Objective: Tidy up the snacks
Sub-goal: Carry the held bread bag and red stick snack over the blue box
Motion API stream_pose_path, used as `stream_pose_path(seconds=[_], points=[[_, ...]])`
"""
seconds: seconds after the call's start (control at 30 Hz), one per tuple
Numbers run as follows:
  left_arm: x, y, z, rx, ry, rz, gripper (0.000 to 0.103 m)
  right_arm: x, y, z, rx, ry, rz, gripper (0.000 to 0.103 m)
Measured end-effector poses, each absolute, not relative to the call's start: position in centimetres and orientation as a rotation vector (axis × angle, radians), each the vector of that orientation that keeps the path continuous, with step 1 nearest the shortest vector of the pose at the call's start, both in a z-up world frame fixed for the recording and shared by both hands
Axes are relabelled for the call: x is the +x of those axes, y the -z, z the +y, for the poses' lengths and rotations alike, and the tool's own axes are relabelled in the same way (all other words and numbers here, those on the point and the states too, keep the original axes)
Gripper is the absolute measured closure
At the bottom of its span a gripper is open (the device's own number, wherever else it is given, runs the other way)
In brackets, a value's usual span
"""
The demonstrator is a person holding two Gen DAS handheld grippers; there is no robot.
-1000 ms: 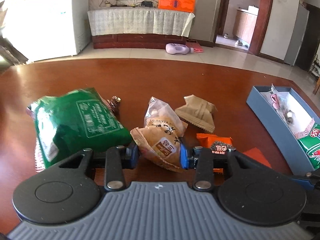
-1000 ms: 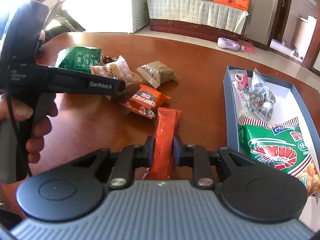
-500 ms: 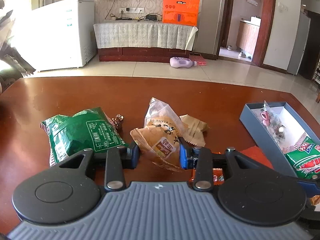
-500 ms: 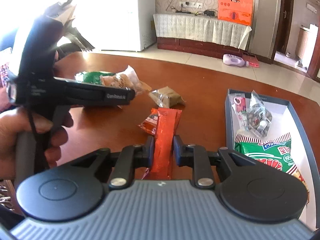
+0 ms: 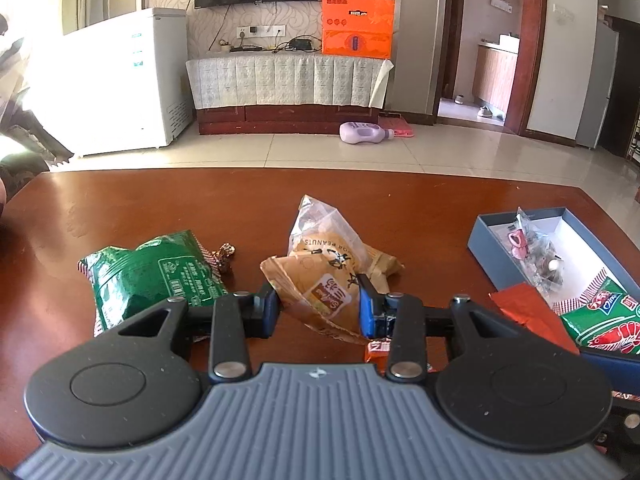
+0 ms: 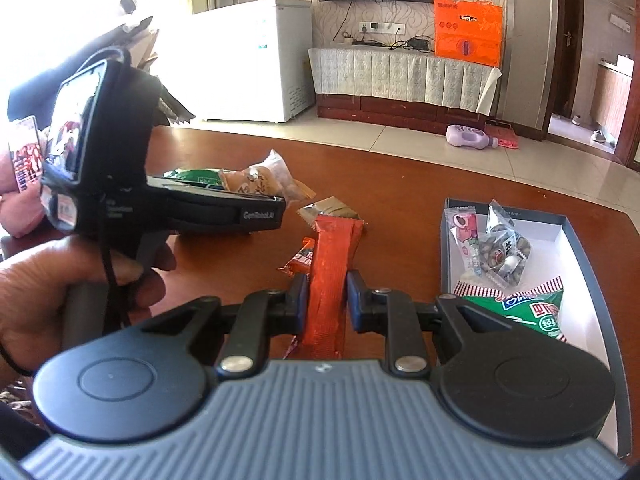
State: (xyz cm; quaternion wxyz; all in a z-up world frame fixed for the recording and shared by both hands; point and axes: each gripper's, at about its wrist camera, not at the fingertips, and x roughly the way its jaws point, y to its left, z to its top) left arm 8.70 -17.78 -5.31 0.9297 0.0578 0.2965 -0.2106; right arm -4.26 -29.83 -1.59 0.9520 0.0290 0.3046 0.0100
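Note:
My left gripper [image 5: 318, 308] is shut on a tan peanut snack bag [image 5: 320, 276] and holds it above the brown table [image 5: 160, 208]; the same bag shows in the right wrist view [image 6: 260, 178]. My right gripper [image 6: 327, 302] is shut on a long orange-red snack packet [image 6: 330, 276], held up off the table left of the blue box [image 6: 576, 236]. The box also shows at the right in the left wrist view [image 5: 492, 248] and holds a green shrimp-chip bag [image 6: 532, 312] and small clear candy packs [image 6: 496, 248].
On the table lie a green bag [image 5: 152, 280], a small dark candy [image 5: 225, 256], a brown-paper packet [image 6: 330, 210] and an orange packet [image 6: 300, 262]. My left hand and its gripper body [image 6: 120, 208] fill the left of the right wrist view.
Both grippers have risen with their packets; the table items now sit lower and farther away. The orange-red packet has come off the table. Both grips stay shut.

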Motion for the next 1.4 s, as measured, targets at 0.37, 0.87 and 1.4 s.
stream_pose_path(seconds=[0.37,0.87,1.4], points=[[8.2,4.9,-19.0,0.136,0.429,0.598,0.059,-5.1,0.9,-30.3,0.063,-0.025,0.605,0.079],[8.0,4.3,-20.5,0.127,0.445,0.585,0.059,-5.5,0.6,-30.7,0.059,-0.019,0.596,0.079],[7.6,4.0,-21.7,0.140,0.463,0.573,0.059,-6.2,0.3,-31.5,0.060,-0.007,0.583,0.079]])
